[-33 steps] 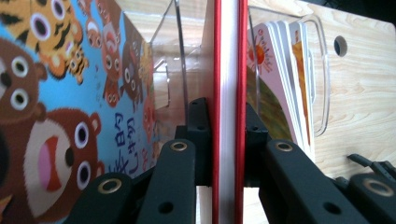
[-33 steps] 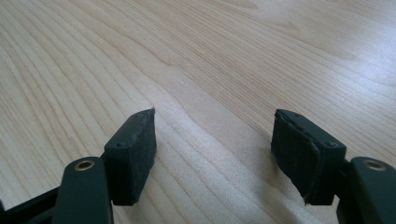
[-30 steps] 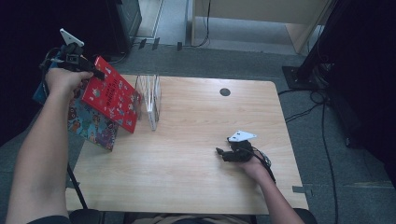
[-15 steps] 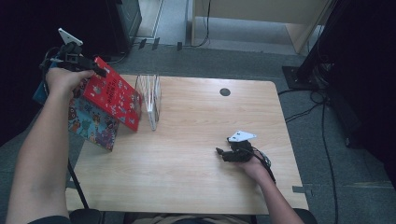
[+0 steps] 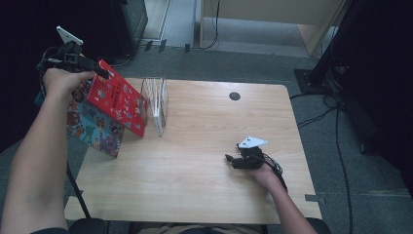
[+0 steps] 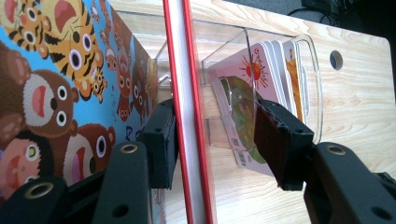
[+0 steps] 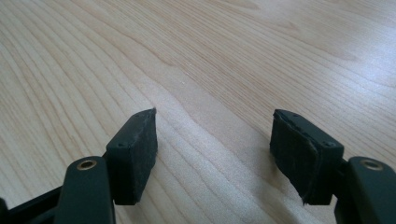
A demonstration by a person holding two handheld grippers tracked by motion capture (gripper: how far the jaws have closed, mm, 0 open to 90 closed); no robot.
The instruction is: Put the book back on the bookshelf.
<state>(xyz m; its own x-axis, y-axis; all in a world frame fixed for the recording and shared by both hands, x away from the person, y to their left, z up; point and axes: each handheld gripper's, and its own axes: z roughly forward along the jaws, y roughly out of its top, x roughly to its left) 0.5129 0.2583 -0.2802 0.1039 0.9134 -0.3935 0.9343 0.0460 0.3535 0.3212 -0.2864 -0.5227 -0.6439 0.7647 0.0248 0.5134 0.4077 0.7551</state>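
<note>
From the high view, a pale wooden table (image 5: 195, 170) with a dark round hole (image 5: 234, 96) near its far edge stands on grey carpet, with cables and black stands to the right. A clear acrylic rack (image 5: 158, 105) sits on the table's far left part. The left gripper (image 5: 90, 68) is raised over the table's left edge, the forearm reaching up along that side. Its jaws have just been opening, and the red book (image 5: 117, 102) leans tilted between them, its lower edge by the rack. A blue animal book (image 5: 92, 129) stands behind the red one at the table's left edge. The right gripper (image 5: 233, 160) rests low on the right part of the table, jaws wide apart and holding nothing.

In the left gripper view, the red book's (image 6: 187, 116) edge runs upright between the jaws: one pad lies by it, the other stands clear. The rack (image 6: 280, 79) beyond holds thin picture books (image 6: 261, 74).

In the right gripper view, the jaws gape over bare wood (image 7: 210, 56).
</note>
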